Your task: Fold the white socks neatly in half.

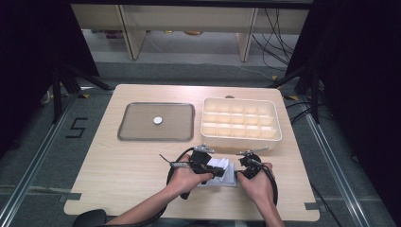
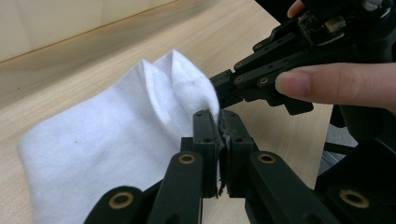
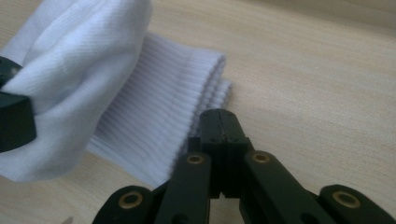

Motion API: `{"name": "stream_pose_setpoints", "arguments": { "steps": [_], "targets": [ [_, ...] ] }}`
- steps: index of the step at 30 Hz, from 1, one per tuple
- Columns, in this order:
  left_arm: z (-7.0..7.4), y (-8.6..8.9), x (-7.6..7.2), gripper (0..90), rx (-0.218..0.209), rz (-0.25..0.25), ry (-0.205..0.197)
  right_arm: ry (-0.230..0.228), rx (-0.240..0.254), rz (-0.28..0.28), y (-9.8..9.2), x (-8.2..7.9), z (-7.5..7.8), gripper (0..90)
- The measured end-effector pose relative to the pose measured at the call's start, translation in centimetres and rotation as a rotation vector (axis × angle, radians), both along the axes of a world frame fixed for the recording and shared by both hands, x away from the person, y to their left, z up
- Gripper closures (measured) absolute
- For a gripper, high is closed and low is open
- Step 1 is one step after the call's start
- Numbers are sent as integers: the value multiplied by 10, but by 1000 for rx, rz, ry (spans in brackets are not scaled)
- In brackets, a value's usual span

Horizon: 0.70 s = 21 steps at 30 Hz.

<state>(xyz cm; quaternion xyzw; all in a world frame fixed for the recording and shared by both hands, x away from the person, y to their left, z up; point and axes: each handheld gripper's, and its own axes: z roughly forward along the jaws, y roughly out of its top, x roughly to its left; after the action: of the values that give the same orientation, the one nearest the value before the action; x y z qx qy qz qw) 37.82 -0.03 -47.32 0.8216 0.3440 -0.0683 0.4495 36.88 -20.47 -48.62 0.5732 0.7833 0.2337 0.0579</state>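
1. High view: a pale wooden table (image 1: 127, 165) takes up the middle of the frame. A person's two forearms enter from the bottom edge, each hand holding a black two-jaw gripper.
2. A white sock (image 1: 223, 171) lies on the table in the lower centre of the frame, between the two grippers.
3. The left gripper (image 1: 218, 170) sits just left of the sock, in the lower centre. In the left gripper view its jaws stand closed, pinching a raised fold of the sock (image 2: 116, 140) at the middle of that frame.
4. The right gripper (image 1: 242, 166) sits just right of the sock. In the right gripper view its jaws meet fully, tips pressed together at the lower centre, right at the edge of the sock's ribbed cuff (image 3: 159, 121). Whether any cloth is caught between them cannot be told.
5. In the left gripper view, the right gripper (image 2: 219, 88) reaches in from the upper right and touches the sock's raised fold, with a fingertip (image 2: 299, 84) resting on its linkage.
6. Behind the hands, upper right of the table, stands a cream plastic box (image 1: 240, 138) split into many small compartments.
7. To its left, a flat grey tray (image 1: 137, 127) holds a small white round disc (image 1: 157, 120) near its centre.
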Motion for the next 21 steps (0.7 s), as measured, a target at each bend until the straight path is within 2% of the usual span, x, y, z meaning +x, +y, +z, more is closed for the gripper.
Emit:
{"name": "stream_pose_setpoints", "arguments": {
  "steps": [2,10,11,12,13,14,15,16,17,18,21],
  "targets": [
    [-1,-1,-1,860,1,13,2,-1,4,-4,1,0,0,900],
    [-5,-4,2,859,9,3,3,-2,4,-3,1,-1,0,900],
    [-5,-5,1,859,14,17,-1,-1,3,-3,1,-1,0,900],
    [-6,-5,2,859,14,11,1,-1,9,-9,2,-1,0,900],
    [-7,-6,2,858,14,13,-2,12,-11,-12,2,0,-1,900],
    [-8,-6,2,858,12,13,4,23,-6,-41,4,0,0,900],
    [-8,-6,3,858,12,9,4,20,-5,-38,4,0,0,900],
    [-9,-7,2,857,19,21,-8,19,-4,-37,4,0,0,900],
    [-12,-9,1,857,0,38,-15,22,-4,-42,4,0,1,900],
    [-12,-8,2,857,17,13,-8,19,-4,-43,4,-1,1,900],
    [-16,-10,1,855,22,15,-7,15,-4,-34,3,-1,1,900]
  ]
}}
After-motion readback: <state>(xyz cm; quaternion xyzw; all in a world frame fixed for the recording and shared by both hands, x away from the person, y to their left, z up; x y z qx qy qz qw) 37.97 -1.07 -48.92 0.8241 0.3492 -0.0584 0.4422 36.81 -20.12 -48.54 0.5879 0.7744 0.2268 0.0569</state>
